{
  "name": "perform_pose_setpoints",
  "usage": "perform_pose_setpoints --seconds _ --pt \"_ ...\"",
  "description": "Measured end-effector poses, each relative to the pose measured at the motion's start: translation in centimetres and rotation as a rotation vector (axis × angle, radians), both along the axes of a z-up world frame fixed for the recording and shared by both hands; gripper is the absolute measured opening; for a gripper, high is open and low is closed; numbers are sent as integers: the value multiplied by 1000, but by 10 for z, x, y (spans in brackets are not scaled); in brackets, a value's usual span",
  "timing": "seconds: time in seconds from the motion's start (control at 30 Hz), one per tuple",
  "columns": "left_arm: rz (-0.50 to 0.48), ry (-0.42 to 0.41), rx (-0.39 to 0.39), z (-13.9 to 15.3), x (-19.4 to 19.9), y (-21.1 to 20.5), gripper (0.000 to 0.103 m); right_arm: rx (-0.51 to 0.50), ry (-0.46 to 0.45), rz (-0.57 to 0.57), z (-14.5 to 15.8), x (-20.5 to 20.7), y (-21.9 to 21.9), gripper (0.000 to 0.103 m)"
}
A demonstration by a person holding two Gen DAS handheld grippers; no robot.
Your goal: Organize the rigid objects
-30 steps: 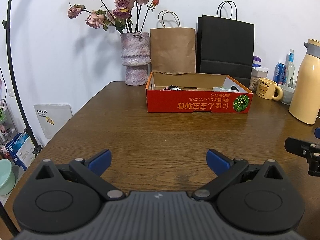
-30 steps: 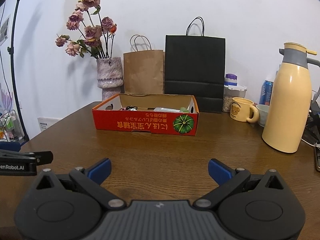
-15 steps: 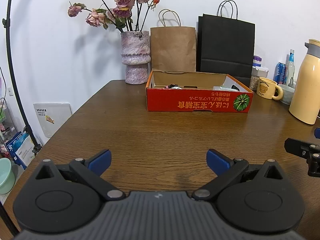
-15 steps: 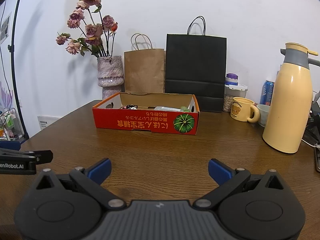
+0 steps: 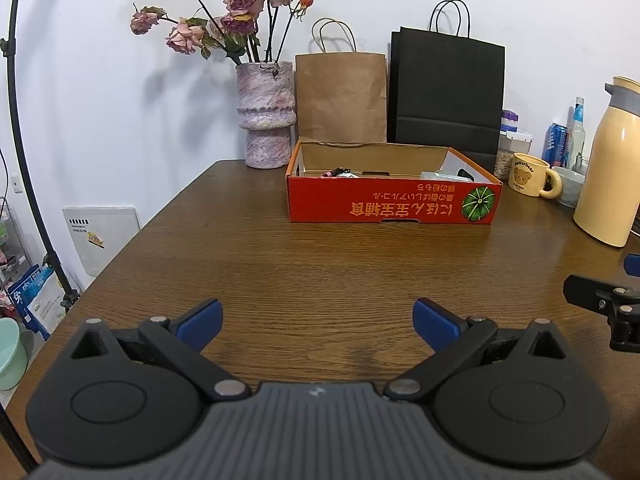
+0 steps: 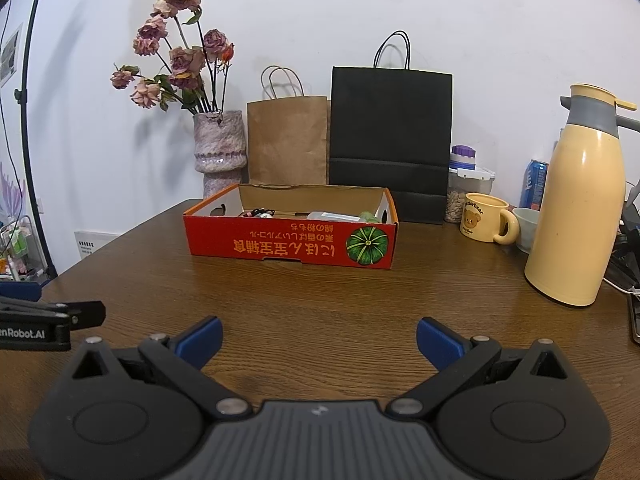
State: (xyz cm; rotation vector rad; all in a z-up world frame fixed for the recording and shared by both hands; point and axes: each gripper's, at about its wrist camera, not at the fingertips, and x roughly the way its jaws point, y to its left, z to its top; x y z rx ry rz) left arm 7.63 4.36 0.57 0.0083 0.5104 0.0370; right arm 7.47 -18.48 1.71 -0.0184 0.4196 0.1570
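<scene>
A red cardboard box (image 5: pixel 394 206) with a green pumpkin print stands on the brown wooden table (image 5: pixel 320 272), also in the right wrist view (image 6: pixel 290 244). Small items lie inside it, mostly hidden by its front wall. My left gripper (image 5: pixel 318 320) is open and empty, low over the table well in front of the box. My right gripper (image 6: pixel 319 340) is open and empty, likewise in front of the box. Each gripper shows at the edge of the other's view.
Behind the box stand a pink vase of dried roses (image 5: pixel 266 116), a brown paper bag (image 5: pixel 342 96) and a black paper bag (image 5: pixel 446 96). To the right are a yellow thermos (image 6: pixel 580 216), a yellow bear mug (image 6: pixel 484 224), a bowl, a jar and cans.
Both views have shifted very slightly; the box sits a little lower in frame. The grippers stay open and nothing on the table has moved.
</scene>
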Motion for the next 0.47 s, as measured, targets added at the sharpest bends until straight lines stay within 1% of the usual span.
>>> perform_pose_setpoints --seconds 0.47 --pt "-16 1 -8 0 0 -2 103 0 2 0 0 0 -1 103"
